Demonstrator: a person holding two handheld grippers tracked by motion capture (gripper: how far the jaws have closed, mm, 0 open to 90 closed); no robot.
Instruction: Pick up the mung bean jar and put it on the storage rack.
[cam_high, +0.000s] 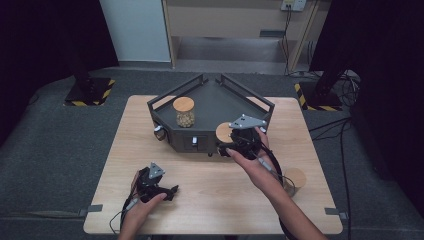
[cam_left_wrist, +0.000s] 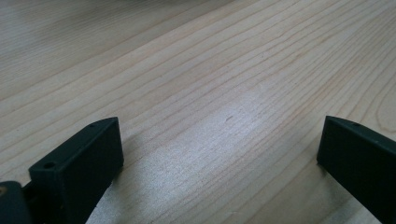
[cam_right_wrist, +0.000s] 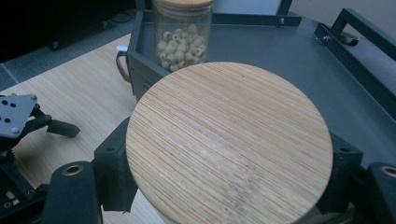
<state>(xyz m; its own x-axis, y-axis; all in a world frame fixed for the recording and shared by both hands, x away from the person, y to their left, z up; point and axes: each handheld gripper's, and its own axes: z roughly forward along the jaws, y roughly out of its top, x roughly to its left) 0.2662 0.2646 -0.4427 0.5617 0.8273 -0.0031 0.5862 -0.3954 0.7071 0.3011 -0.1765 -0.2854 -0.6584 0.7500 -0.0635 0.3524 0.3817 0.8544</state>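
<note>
A dark grey tray (cam_high: 210, 95) with rails stands at the middle back of the wooden table (cam_high: 210, 200). A glass jar of pale beads (cam_high: 184, 112) with a bamboo lid stands upright in its left part, also in the right gripper view (cam_right_wrist: 182, 42). My right gripper (cam_high: 227, 144) is at the tray's front right, shut on a second jar with a round bamboo lid (cam_high: 223, 132). In the right gripper view that lid (cam_right_wrist: 229, 140) sits between the two black jaws and hides the glass below. My left gripper (cam_high: 169, 192) rests on the table at the front left, open (cam_left_wrist: 219, 154) over bare wood.
A third bamboo-lidded jar (cam_high: 295, 179) stands on the table at the right, close beside my right forearm. The tray's front wall carries small fittings (cam_high: 195, 142) and a ring handle (cam_high: 159, 133). Dark floor surrounds the table; stands with striped bases (cam_high: 90, 92) are behind.
</note>
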